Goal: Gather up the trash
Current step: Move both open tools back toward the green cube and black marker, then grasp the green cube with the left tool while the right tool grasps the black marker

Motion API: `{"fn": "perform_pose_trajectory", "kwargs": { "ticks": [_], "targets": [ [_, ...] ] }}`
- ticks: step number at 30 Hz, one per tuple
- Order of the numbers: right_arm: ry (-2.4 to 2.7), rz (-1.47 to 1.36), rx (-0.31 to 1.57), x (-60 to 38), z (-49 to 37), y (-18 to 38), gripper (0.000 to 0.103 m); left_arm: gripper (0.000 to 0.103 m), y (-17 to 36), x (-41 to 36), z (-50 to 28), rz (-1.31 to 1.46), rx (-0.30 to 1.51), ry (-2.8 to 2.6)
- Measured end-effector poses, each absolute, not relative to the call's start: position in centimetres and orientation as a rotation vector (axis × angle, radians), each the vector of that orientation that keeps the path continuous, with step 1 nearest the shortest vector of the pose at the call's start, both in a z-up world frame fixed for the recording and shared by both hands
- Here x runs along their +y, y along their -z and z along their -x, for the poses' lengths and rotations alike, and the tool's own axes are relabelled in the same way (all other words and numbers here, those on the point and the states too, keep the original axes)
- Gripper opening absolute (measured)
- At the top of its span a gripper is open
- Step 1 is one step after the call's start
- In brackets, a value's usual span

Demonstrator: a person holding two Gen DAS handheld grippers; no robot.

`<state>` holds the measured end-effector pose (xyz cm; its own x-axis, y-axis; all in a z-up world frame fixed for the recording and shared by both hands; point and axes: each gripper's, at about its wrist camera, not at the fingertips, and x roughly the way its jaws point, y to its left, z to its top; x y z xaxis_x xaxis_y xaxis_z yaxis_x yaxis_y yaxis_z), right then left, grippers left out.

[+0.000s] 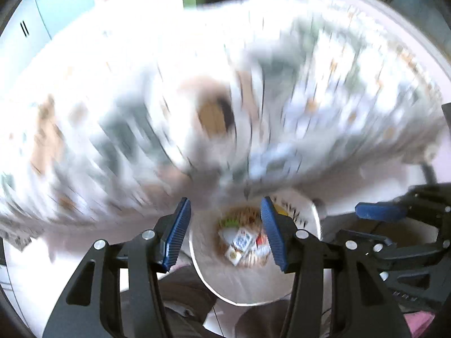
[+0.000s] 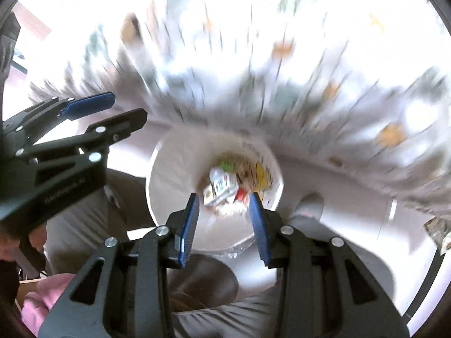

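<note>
Both the left gripper (image 1: pixel 224 217) and right gripper (image 2: pixel 224 211) are observed spread and empty above the white bin (image 2: pixel 180 155), where wrappers (image 2: pixel 222 183) are already deposited; remaining trash should be approached slowly, given heavy blur.

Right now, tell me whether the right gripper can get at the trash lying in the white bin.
Probably yes. The right gripper is open and empty above the white bin, the trash showing between its fingers. Nothing covers the opening, though the trash sits deep.
</note>
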<state>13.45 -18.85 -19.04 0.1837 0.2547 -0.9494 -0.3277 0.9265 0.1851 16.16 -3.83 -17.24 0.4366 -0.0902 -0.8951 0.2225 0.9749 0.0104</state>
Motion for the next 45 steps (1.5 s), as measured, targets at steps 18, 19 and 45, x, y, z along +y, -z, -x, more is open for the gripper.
{"fn": "perform_pose_trajectory", "kwargs": {
  "ticks": [18,19,45],
  "targets": [
    [-0.344,-0.081,1.114,-18.0,-25.4,2.5,0.054,0.065,5.3,-1.8,-27.2,-0.305,0.903,0.276],
    [-0.337,-0.091,1.122,-17.9,-26.4,2.7,0.054,0.065,5.4,-1.7,-27.8,-0.316,0.906,0.288],
    [-0.03,-0.539,1.315,-16.8,-45.7,13.7,0.042,0.052,11.8,-3.5,-40.7,-0.309,0.904,0.748]
  ]
}}
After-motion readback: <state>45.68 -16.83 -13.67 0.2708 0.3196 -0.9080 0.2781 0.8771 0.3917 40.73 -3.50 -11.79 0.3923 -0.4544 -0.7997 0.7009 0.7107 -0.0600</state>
